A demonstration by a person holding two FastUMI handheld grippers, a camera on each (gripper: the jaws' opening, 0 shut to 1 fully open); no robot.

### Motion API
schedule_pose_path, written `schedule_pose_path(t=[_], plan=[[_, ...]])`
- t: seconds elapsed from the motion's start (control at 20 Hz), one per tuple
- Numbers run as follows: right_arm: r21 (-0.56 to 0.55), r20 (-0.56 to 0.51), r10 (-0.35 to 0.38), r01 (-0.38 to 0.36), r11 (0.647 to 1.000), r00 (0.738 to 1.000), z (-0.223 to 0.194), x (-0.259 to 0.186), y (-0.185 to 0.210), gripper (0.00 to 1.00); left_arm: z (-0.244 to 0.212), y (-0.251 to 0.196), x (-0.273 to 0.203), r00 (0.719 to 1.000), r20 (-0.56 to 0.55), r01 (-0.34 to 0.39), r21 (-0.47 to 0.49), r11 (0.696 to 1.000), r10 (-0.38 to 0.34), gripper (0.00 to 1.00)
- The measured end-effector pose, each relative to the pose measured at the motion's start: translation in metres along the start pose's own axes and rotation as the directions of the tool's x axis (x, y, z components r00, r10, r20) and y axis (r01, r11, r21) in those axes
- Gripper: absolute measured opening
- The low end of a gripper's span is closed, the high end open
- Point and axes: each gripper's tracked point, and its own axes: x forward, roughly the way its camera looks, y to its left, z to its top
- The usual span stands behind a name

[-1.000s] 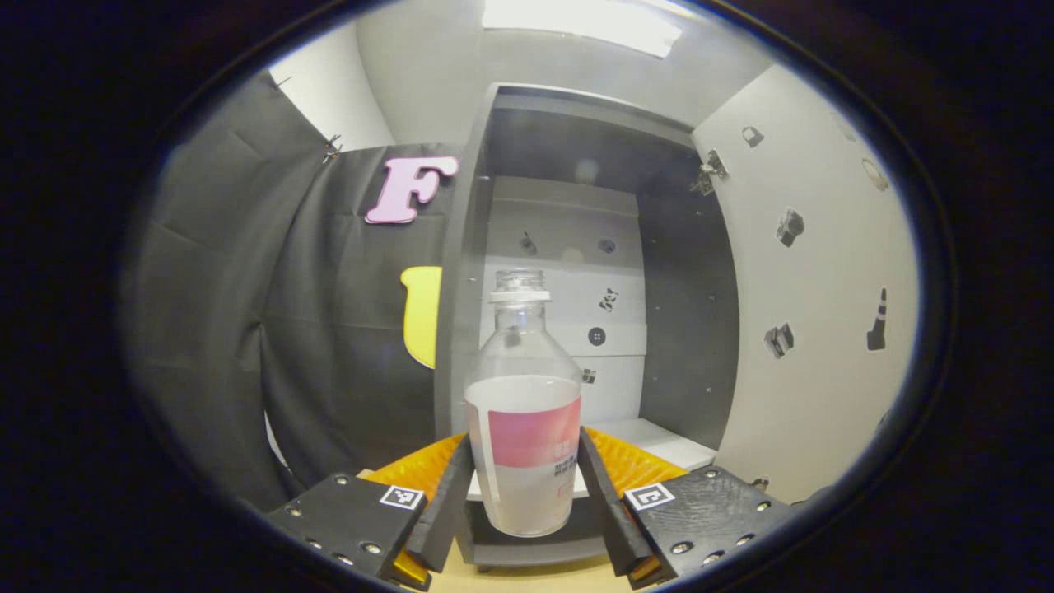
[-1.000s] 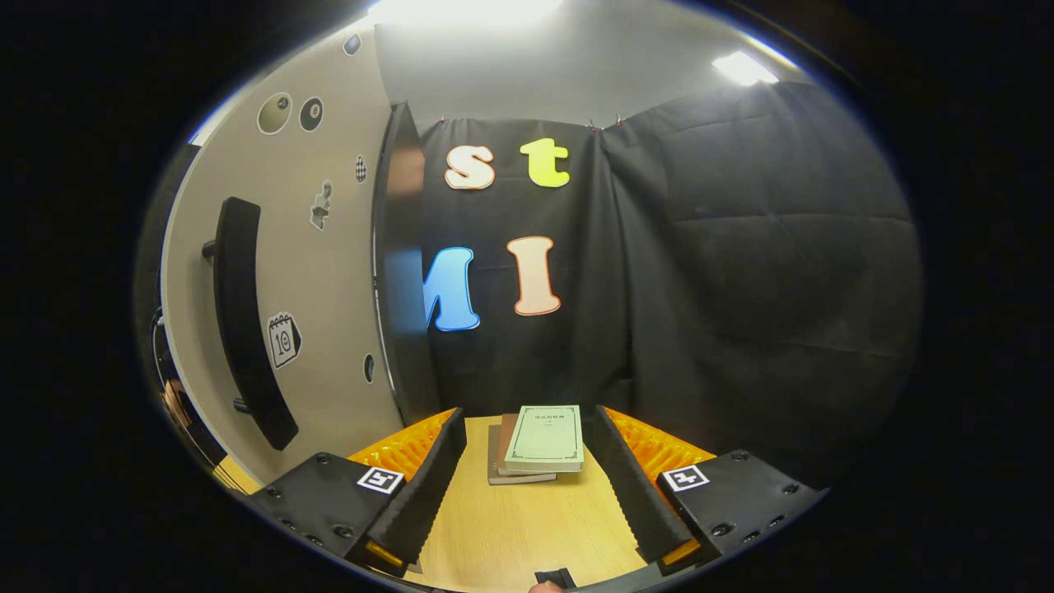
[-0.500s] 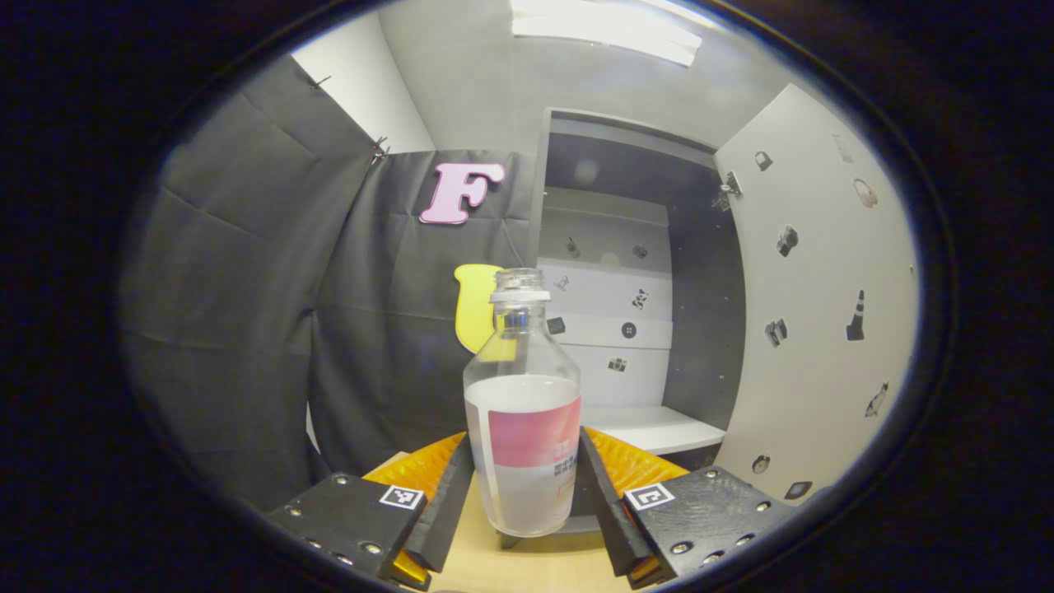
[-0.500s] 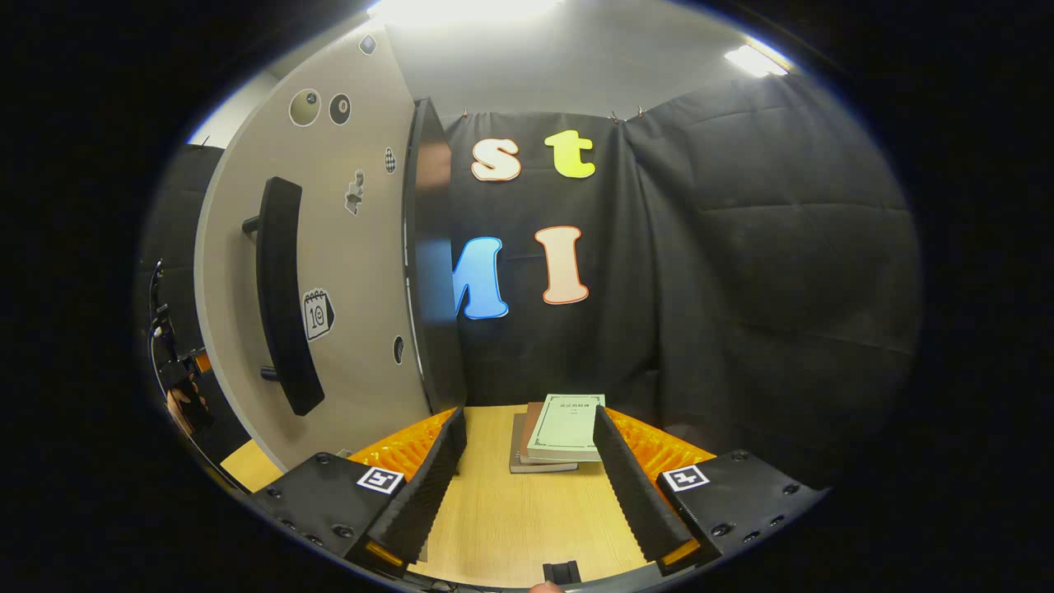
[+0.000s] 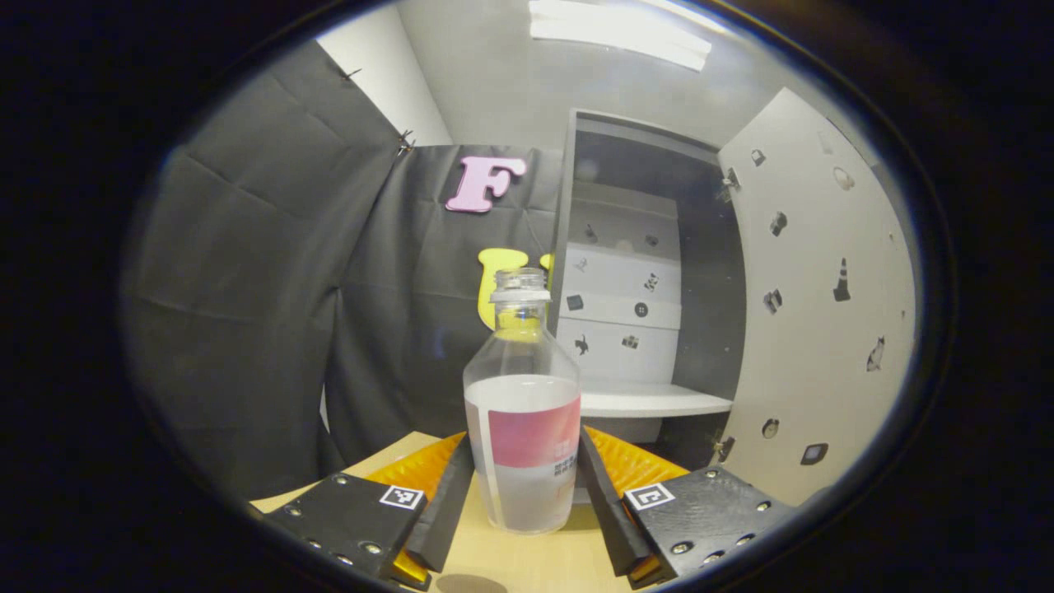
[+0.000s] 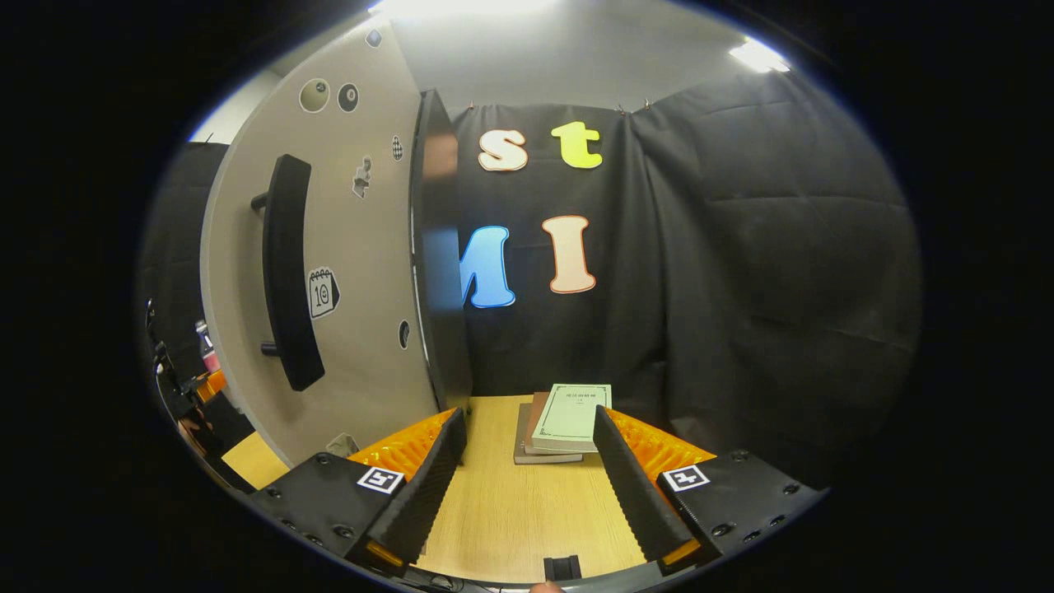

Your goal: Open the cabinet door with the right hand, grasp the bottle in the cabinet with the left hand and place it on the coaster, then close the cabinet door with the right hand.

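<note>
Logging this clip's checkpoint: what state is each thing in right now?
Clear plastic bottle with pink label: upright, capped, gripped.
Left tongs: shut on the bottle.
Right tongs: open, empty.
Grey cabinet door with black handle: open.
Grey cabinet: open.
Stacked books: lying flat, closed.

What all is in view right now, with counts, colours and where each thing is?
bottle: one, clear with a pink-and-white label, upright between the left gripper's fingers, out of the cabinet.
cabinet: one, grey, white shelf inside, behind the bottle.
door: one, pale with small stickers, swung open at the right of the cabinet.
handle: one, black, on the door's outer face.
books: small stack, green one on top, far on the table.
table: one, light wood, underneath.
left gripper: black, orange-ribbed, shut on the bottle.
right gripper: same, open, holding nothing.
</note>
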Motion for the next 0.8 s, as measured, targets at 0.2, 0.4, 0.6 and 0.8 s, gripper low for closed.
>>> schedule_pose_path(t=[0.2, 0.4, 0.6, 0.8], plan=[[0.001, 0.006, -0.011, 0.011, 1.0, 1.0, -0.001, 0.001, -0.003, 0.98, -0.046, 0.016, -0.008, 0.999, -0.039, -0.024, -0.015, 1.0, 0.023, 0.74], [-0.006, -0.009, -0.026, 0.026, 1.0, 1.0, -0.009, 0.003, -0.008, 0.98, -0.094, 0.028, -0.01, 0.995, -0.081, -0.051, -0.016, 0.999, 0.05, 0.72], [-0.025, -0.044, -0.032, 0.031, 0.999, 0.999, -0.021, 0.004, -0.008, 0.98, -0.143, 0.034, -0.011, 0.988, -0.139, -0.066, 0.01, 0.998, 0.067, 0.73], [-0.059, -0.064, -0.031, 0.027, 0.998, 0.997, -0.03, 0.004, -0.002, 0.98, -0.188, 0.042, -0.016, 0.977, -0.192, -0.09, 0.02, 0.996, 0.092, 0.72]])
